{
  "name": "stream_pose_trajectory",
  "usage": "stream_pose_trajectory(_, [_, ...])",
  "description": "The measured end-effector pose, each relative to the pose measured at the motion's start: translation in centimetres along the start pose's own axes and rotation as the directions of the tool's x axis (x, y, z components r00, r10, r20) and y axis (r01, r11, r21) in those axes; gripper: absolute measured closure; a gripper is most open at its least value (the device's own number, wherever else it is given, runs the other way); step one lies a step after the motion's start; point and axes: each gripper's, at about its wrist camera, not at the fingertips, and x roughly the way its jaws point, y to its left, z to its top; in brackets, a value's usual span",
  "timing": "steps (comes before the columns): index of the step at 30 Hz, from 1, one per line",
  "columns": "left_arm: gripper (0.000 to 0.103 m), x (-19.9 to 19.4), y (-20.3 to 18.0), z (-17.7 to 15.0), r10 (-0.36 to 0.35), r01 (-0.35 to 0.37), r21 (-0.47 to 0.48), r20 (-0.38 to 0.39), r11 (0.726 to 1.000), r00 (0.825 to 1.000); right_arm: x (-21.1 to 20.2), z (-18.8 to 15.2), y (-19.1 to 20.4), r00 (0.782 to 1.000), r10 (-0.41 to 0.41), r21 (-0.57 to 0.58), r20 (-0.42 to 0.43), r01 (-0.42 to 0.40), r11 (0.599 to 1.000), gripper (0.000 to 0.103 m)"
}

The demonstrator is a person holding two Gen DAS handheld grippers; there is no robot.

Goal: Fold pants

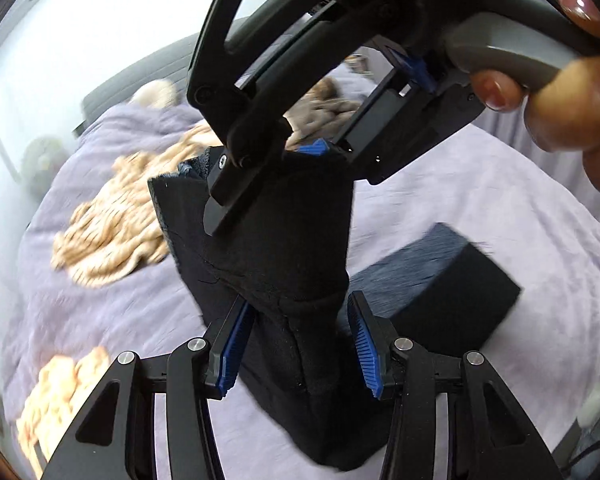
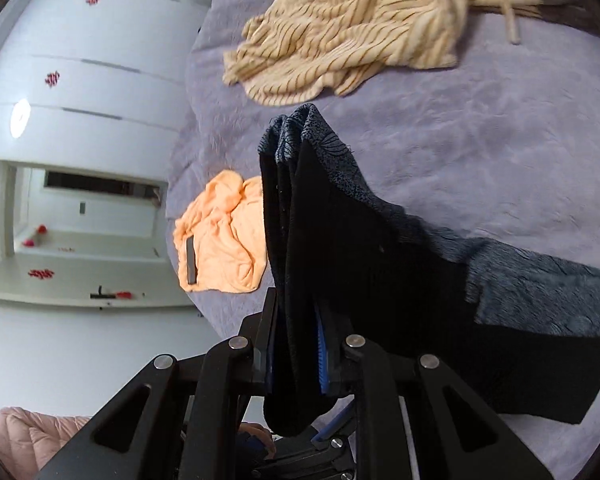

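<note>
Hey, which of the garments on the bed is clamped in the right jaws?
The dark black-and-navy fleece pants, lifted off the lavender bedspread. The striped beige garment and the plain orange garment lie loose, untouched.

**Nothing legible from my tongs**

I find no text, brand, number or label that I can read in either wrist view. The white wardrobe doors (image 2: 80,80) carry small red decorations (image 2: 53,79), but they are too small and blurred for me to tell what characters, if any, they form.
</note>
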Motion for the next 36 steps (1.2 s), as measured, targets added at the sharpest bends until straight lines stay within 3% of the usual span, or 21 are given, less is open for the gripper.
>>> stream_pose_trajectory(5, [0.054, 2.6, -9.3, 1.8, -0.09, 0.095, 0.142, -0.039, 0.985, 0.995, -7.5, -4.7, -9.9, 0.991, -0.014, 0.148, 0.133, -0.006, 0.989, 0.085])
stream_pose_trajectory(9, [0.054, 6.2, -15.0, 1.5, -0.105, 0.129, 0.22, -0.116, 0.967, 0.988, -9.2, -8.3, -17.7, 0.985, -0.056, 0.257, 0.166, 0.011, 0.966, 0.086])
stream_pose_trajectory(14, [0.054, 10.3, -16.9, -0.3, -0.087, 0.149, 0.24, -0.251, 0.959, 0.964, -6.5, -9.5, -25.8, 0.985, -0.099, 0.343, 0.142, 0.045, 0.938, 0.086])
stream_pose_trajectory(17, [0.042, 9.3, -15.4, -0.7, -0.141, 0.202, 0.201, -0.281, 0.959, 0.949, -4.7, -10.0, -29.1, 0.989, -0.081, 0.397, 0.125, 0.025, 0.918, 0.084])
stream_pose_trajectory(19, [0.03, 7.9, -13.3, -1.0, -0.172, 0.22, 0.145, -0.284, 0.965, 0.943, -5.4, -10.9, -29.6, 0.989, -0.074, 0.404, 0.13, 0.015, 0.914, 0.078])
stream_pose_trajectory(21, [0.029, 6.7, -11.3, -1.1, -0.172, 0.203, 0.092, -0.273, 0.975, 0.947, -6.2, -11.4, -29.4, 0.986, -0.117, 0.403, 0.118, 0.06, 0.913, 0.075])
stream_pose_trajectory(24, [0.029, 6.1, -7.6, -1.7, -0.121, 0.119, -0.026, -0.3, 0.993, 0.946, -8.2, -12.3, -28.8, 0.976, -0.181, 0.402, 0.119, 0.119, 0.908, 0.074])
stream_pose_trajectory(26, [0.029, 7.1, -4.4, -2.3, -0.069, 0.032, -0.109, -0.351, 0.993, 0.934, -10.0, -12.9, -27.4, 0.964, -0.226, 0.389, 0.137, 0.158, 0.907, 0.074])
stream_pose_trajectory(29, [0.029, 9.3, -0.6, -3.9, -0.02, -0.083, -0.209, -0.451, 0.974, 0.892, -11.3, -13.0, -25.1, 0.954, -0.242, 0.337, 0.175, 0.173, 0.925, 0.074])
stream_pose_trajectory(32, [0.029, 11.5, 0.5, -5.3, -0.075, -0.086, -0.28, -0.518, 0.956, 0.852, -10.8, -12.4, -22.5, 0.952, -0.239, 0.259, 0.189, 0.187, 0.948, 0.074])
stream_pose_trajectory(34, [0.029, 11.5, -0.2, -5.7, -0.059, -0.105, -0.277, -0.526, 0.955, 0.848, -9.1, -12.0, -21.5, 0.954, -0.259, 0.217, 0.149, 0.224, 0.95, 0.074])
stream_pose_trajectory(36, [0.028, 11.4, -1.2, -5.7, -0.045, -0.107, -0.255, -0.526, 0.961, 0.849, -6.6, -12.3, -21.8, 0.943, -0.326, 0.202, 0.066, 0.308, 0.93, 0.074])
